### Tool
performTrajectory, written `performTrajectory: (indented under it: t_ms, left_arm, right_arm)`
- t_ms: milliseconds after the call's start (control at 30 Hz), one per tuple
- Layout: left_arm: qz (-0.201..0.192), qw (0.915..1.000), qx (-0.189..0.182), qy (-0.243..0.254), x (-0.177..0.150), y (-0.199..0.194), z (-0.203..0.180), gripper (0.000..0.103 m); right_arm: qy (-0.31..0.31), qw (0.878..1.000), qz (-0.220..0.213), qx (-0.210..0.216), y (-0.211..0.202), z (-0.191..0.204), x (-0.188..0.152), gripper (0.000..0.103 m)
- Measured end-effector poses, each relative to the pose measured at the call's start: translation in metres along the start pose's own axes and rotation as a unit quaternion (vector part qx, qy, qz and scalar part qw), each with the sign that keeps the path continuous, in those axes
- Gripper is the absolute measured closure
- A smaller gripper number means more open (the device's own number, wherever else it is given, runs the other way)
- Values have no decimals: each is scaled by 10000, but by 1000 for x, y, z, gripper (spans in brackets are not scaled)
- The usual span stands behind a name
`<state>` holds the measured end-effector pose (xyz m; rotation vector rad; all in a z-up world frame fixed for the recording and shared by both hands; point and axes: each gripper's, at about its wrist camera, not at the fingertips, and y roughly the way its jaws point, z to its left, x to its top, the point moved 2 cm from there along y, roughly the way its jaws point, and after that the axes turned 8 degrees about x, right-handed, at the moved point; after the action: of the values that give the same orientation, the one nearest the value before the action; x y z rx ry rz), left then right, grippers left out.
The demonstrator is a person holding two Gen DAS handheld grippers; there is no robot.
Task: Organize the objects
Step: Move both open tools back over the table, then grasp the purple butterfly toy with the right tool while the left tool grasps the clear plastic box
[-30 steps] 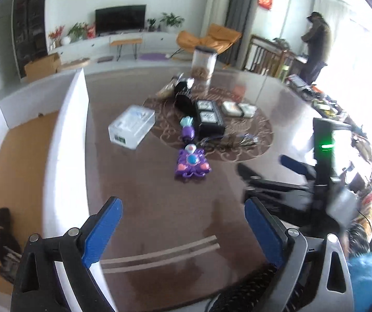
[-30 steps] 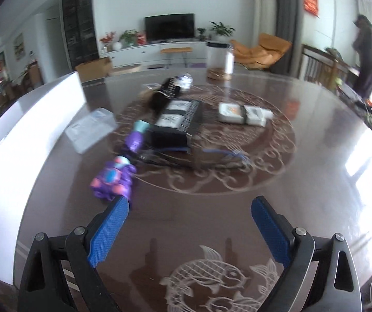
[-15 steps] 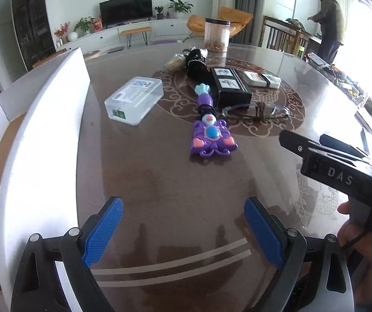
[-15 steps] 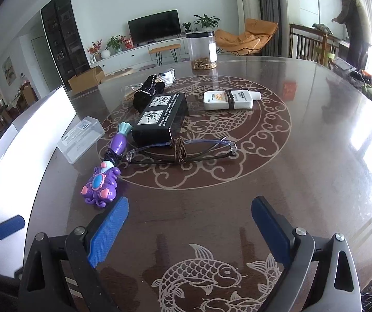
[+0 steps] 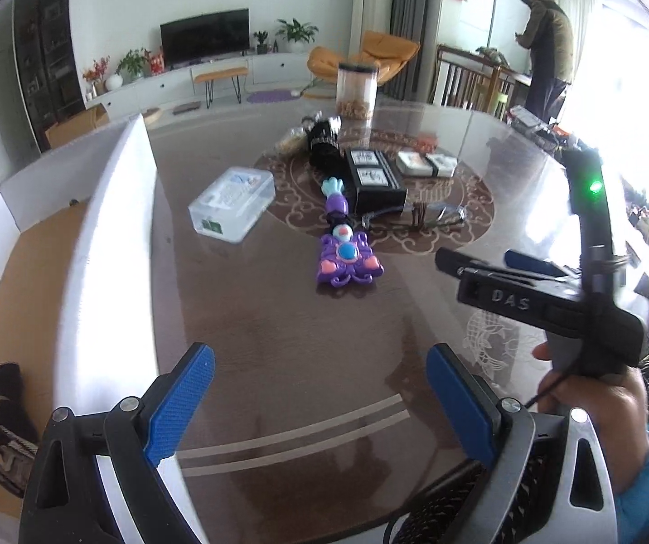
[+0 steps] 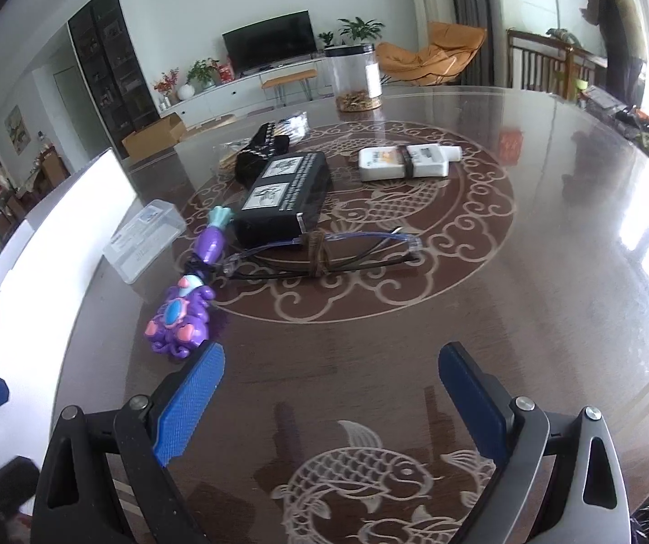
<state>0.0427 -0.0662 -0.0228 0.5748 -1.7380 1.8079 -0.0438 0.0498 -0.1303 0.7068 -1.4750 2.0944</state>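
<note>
A purple octopus toy (image 5: 346,254) (image 6: 184,313) lies on the dark table, ahead of both grippers. Behind it lie a black box (image 6: 284,195), a bundled cable (image 6: 320,251), a white bottle (image 6: 404,162), a clear plastic case (image 5: 233,203) and a black patterned pouch (image 6: 264,148). My left gripper (image 5: 320,401) is open and empty above the table's near edge. My right gripper (image 6: 331,403) is open and empty; it also shows in the left wrist view (image 5: 483,263). A white box (image 5: 111,245) stands at the left with a dark item (image 5: 7,408) inside.
A clear jar (image 6: 357,78) stands at the table's far side. A person (image 5: 546,52) stands far right by a window. The table (image 6: 528,272) has a fish pattern.
Both grippers have shifted a little; the left view has pulled back slightly from the toy. The right gripper has moved closer toward the cable and toy. Nothing was taken hold of.
</note>
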Motion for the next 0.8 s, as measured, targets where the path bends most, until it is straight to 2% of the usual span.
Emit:
performTrajectory:
  t_ms: [133,267,433,533,567,633,733,800]
  left_arm:
    - [-168,9998,-42,-76,2,-18,11,8]
    - [-330,9992,-86,-191,9,-32,19,8]
    - [-441,9986,-63,-296,11,-40,28,8]
    - [-351,9988,-41,-331,8,-37,31,8]
    - [-305,9989,-42,-348,6,-35,32,8]
    - [-242,9990,-55,-363,5,-32,32,8]
    - [-167,9992,-70,-358,4,-28,30,8]
    - [-104,9994,-104,-321,6,-24,26,8]
  right_arm:
    - [-119,9979,187,605,11,23,7,7]
    - [-265,9908,864,1004,49,61,16,7]
    - [-770,9843,1458,633,92,104,22,6]
    - [-875,9839,1501,417,102,110,27,8]
    - [-918,9843,1471,330,104,111,29,13]
    - [-1064,9839,1427,173,102,110,31,40]
    - [-1114,9841,1369,203,92,98,28,50]
    - [-1069,9849,1338,244,82,87,23,51]
